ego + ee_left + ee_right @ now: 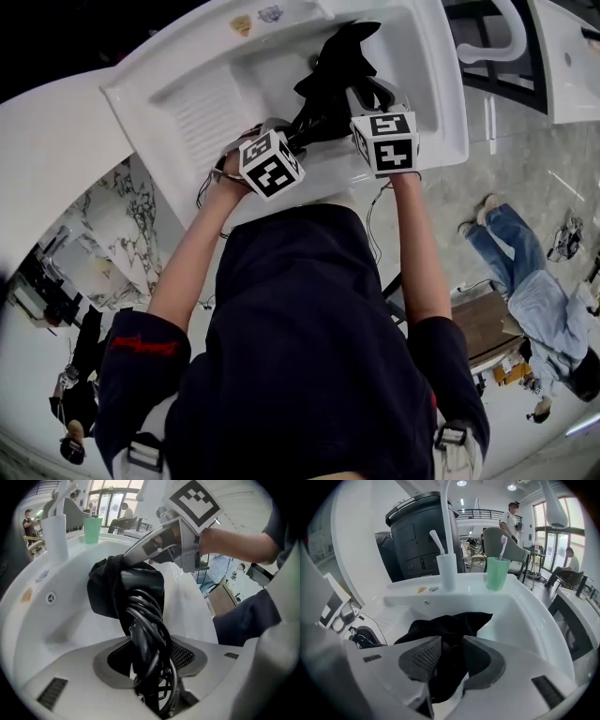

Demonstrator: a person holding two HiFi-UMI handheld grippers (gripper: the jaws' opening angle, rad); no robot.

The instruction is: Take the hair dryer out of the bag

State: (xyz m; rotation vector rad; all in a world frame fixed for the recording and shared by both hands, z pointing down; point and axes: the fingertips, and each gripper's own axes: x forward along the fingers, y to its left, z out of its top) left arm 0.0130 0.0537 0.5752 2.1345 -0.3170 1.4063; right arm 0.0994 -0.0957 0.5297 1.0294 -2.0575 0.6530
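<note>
Your left tongs (pixel 151 660) clamp the hair dryer (pixel 137 634) by its coiled cord (pixel 161 620) above the sink (pixel 42 620), head inside the bag (pixel 103 592) your right tongs (pixel 449 654) pinch (thin fabric), so pulling apart could slip loops free and drop it.
</note>
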